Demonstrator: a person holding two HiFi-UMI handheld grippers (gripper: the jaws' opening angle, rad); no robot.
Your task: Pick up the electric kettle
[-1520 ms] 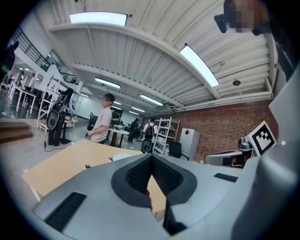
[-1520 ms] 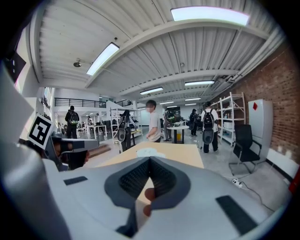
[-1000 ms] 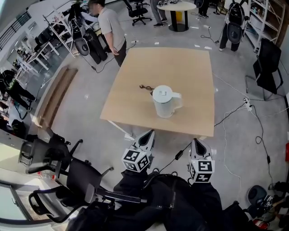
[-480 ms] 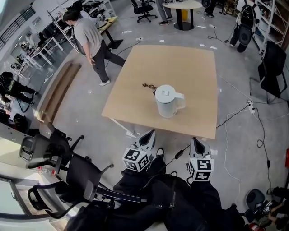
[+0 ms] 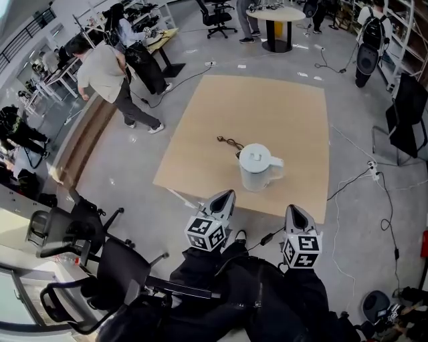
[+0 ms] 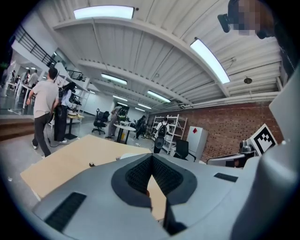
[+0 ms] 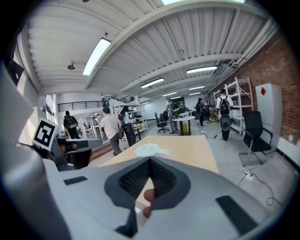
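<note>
The white electric kettle [image 5: 259,167] stands upright near the front edge of the light wooden table [image 5: 281,107], handle to the right. A dark cord [image 5: 229,141] lies on the tabletop just behind it. My left gripper [image 5: 226,195] hangs below and left of the kettle, short of the table's front edge, with its jaws shut and nothing in them. My right gripper [image 5: 295,210] is below and right of the kettle, also shut and empty. In the right gripper view the kettle's lid [image 7: 149,150] peeks over the closed jaws [image 7: 150,161]. The left gripper view looks past its shut jaws [image 6: 151,159] along the table.
Black office chairs [image 5: 100,254] crowd the floor at my lower left. A person [image 5: 107,77] walks left of the table. Cables [image 5: 361,175] trail over the floor to the right, near a black chair [image 5: 408,113]. A round table [image 5: 275,17] stands behind.
Both grippers and the view have moved nearer to the table and kettle. The person by the table's far left corner has walked away to the left.
</note>
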